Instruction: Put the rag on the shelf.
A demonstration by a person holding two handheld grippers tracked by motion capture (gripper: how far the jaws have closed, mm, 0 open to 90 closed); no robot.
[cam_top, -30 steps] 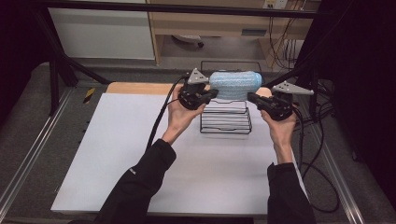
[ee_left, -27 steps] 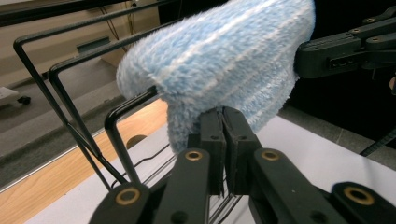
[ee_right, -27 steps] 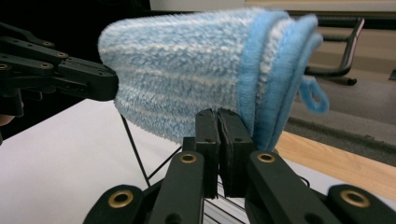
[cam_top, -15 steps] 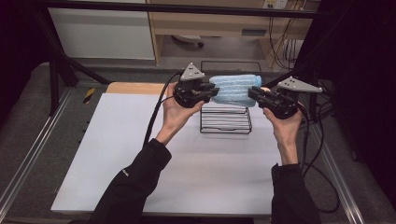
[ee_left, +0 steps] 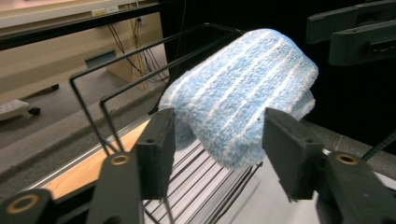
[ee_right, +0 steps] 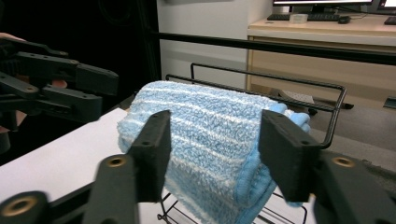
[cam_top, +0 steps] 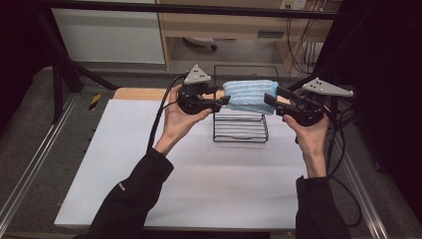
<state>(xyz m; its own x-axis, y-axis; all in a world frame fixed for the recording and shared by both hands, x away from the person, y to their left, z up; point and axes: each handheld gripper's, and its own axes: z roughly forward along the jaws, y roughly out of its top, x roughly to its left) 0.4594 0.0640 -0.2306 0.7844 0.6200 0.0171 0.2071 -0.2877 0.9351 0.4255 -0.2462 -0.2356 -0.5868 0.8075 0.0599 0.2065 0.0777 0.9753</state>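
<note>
A folded blue striped towel (cam_top: 249, 95) is draped over the top bars of a black wire rack (cam_top: 241, 132) at the back middle of the white table (cam_top: 199, 189). My left gripper (cam_top: 224, 102) stands at the towel's left end. My right gripper (cam_top: 268, 99) stands at its right end. Both have just been opening their jaws. In the left gripper view the left gripper (ee_left: 217, 128) is open, its pads flanking the towel (ee_left: 243, 102) without pressing it. In the right gripper view the right gripper (ee_right: 215, 126) likewise stands open around the towel (ee_right: 205, 130).
A wooden strip (cam_top: 139, 93) runs along the table's back edge. Metal rails (cam_top: 35, 169) flank the table on the left. Black cables (cam_top: 348, 149) trail at the right. A dark frame bar (cam_top: 199, 8) crosses above, with cabinets behind.
Both grippers have opened off the ends of the towel and lifted slightly. The towel now hangs on the rack's top bars.
</note>
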